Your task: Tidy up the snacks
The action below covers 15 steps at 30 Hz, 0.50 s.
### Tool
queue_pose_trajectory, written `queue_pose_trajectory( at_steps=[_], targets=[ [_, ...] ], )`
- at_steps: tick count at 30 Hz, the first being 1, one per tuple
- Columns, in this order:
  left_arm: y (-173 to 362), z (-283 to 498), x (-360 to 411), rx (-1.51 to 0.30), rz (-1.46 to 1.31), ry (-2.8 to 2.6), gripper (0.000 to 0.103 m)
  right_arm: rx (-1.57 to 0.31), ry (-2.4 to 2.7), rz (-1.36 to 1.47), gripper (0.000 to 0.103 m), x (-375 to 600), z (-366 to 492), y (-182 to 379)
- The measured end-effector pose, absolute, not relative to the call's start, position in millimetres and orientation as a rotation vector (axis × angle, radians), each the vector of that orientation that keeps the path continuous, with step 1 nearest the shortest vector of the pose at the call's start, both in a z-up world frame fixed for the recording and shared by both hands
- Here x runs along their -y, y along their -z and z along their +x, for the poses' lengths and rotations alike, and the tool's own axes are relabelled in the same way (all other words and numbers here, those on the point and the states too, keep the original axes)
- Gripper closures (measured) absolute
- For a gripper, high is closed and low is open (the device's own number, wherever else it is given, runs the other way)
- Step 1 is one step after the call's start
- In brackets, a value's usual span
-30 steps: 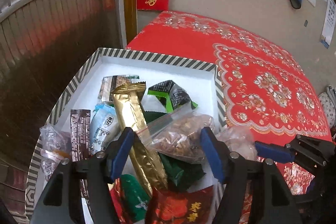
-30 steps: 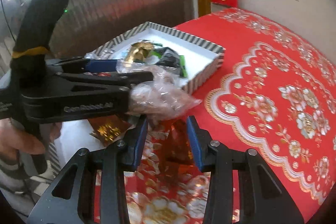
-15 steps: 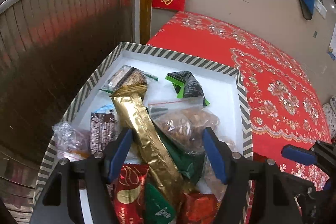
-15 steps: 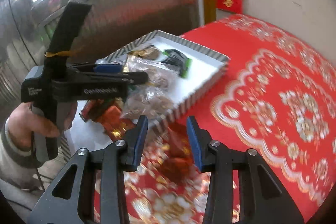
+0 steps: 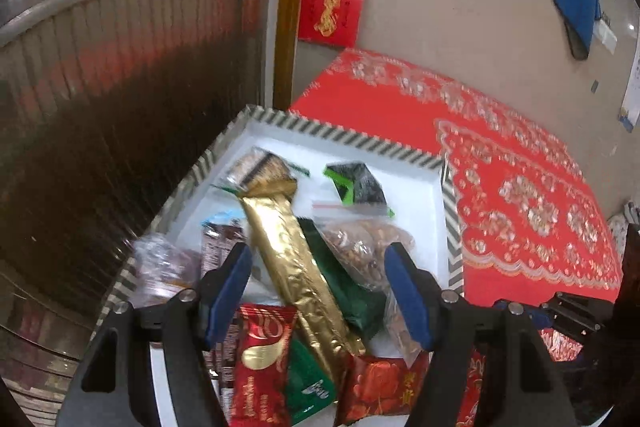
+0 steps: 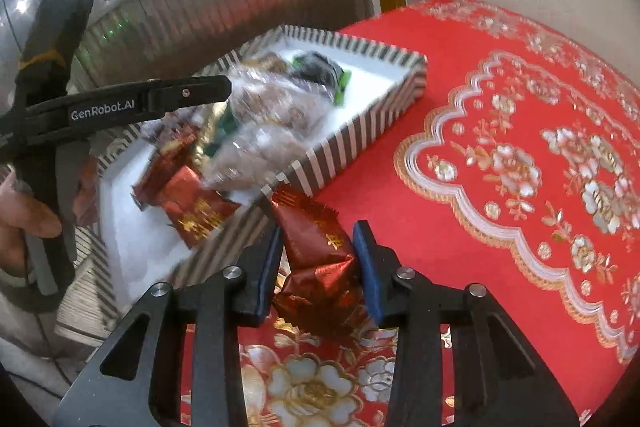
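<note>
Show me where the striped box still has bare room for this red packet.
Bare white floor lies along the striped box's far wall, beyond the black-green packet, and along its right wall. The near half is piled: gold bar, nut bag.

Gold packet [image 5: 298,259]: glossy crinkled foil. Red snack [image 6: 320,251]: shiny foil wrapper. Nut bag [image 5: 360,247]: clear plastic. Worktop cloth [image 6: 500,155]: red embroidered fabric. Tray [image 6: 360,131]: matt striped cardboard.

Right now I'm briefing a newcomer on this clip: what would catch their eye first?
First, the striped box heaped with snacks at the edge of the red floral tablecloth, a long gold packet slanting across the pile. Next, the right tool, its jaws closing around a crinkled red foil snack on the cloth just outside the box. The left tool hovers open over the heap.
</note>
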<state>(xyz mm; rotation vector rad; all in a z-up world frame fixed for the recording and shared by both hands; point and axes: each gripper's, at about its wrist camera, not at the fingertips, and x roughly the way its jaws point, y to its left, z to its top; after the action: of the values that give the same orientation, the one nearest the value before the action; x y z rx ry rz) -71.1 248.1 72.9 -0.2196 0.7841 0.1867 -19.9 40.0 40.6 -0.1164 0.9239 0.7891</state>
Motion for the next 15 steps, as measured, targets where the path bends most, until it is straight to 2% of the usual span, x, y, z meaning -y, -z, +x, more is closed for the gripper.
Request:
queue_pose_trajectory(
  at_steps=[10,13,15],
  targets=[
    [-83,-93,-267,-0.736,-0.211,-0.259,0.031,-0.834,-0.929,-0.070,0.067,-93,-22,-75],
    [-79,-97,-269,-0.743,-0.200,-0.279,0.031,-0.867,-0.950,-0.048,0.058,-116,-17,-67],
    [-77,-102,-270,-0.736,-0.186,-0.306,0.023,-0.850,-0.949,-0.036,0.049,-123,-20,-66]
  ],
)
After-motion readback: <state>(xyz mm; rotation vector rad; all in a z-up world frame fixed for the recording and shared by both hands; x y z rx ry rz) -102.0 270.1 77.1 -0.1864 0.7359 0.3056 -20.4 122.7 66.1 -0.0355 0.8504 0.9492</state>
